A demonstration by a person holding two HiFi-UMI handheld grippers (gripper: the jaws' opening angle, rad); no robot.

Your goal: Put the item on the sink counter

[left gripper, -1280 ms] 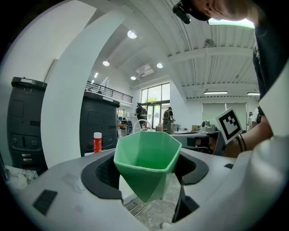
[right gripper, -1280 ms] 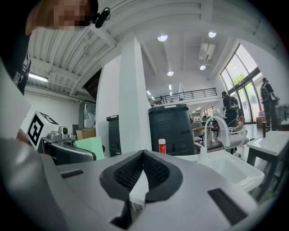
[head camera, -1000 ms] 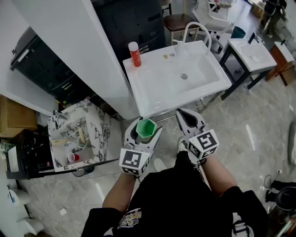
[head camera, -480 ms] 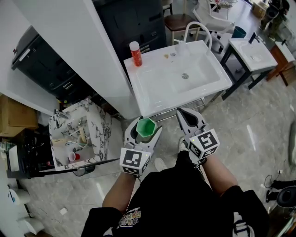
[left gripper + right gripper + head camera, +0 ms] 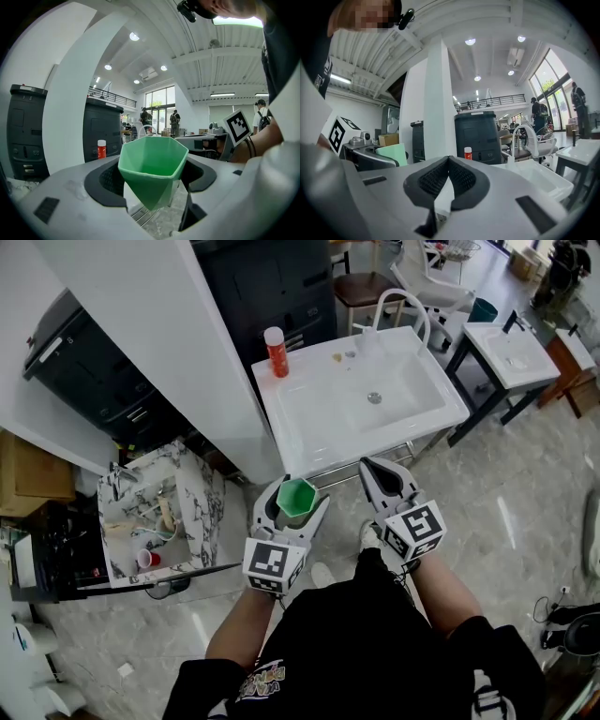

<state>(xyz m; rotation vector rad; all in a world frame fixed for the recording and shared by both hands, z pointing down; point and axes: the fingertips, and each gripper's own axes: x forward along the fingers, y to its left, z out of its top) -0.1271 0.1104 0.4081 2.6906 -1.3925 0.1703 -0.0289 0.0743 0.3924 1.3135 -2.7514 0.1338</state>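
Because the green cup (image 5: 296, 499) had to go on the bench around the sink, the left gripper (image 5: 292, 493) held it up in the air with its open mouth on top, so it could be set down standing. Its fingers (image 5: 70, 192) were squeezed on the cup, one on each side. The cup was not on the bench yet. It hung over the floor (image 5: 525, 512), just in front of the near edge of the white sink bench (image 5: 314, 432), close to the front left corner. I think the carrying was under way and the putting down was not yet done.

The right gripper (image 5: 383, 469) was just beside it, near the same edge. Its fingers (image 5: 436, 180) were pressed together with nothing in them, most likely kept out of the way.

A red bottle with a white cap (image 5: 275, 350) stood at the back left corner of the bench. Two tiny things lay near the curved tap (image 5: 403, 306), too small to tell. The front left part looked bare, so the cup could go there.

A big white pillar (image 5: 169, 352) stood right beside the sink on the left, so the cup had best come in from the front. A metal bar (image 5: 337, 472) ran under the front edge, and the cup would have to go up over it. A small marble table (image 5: 202, 498) with a red cup (image 5: 147, 559) on it was well apart on the left
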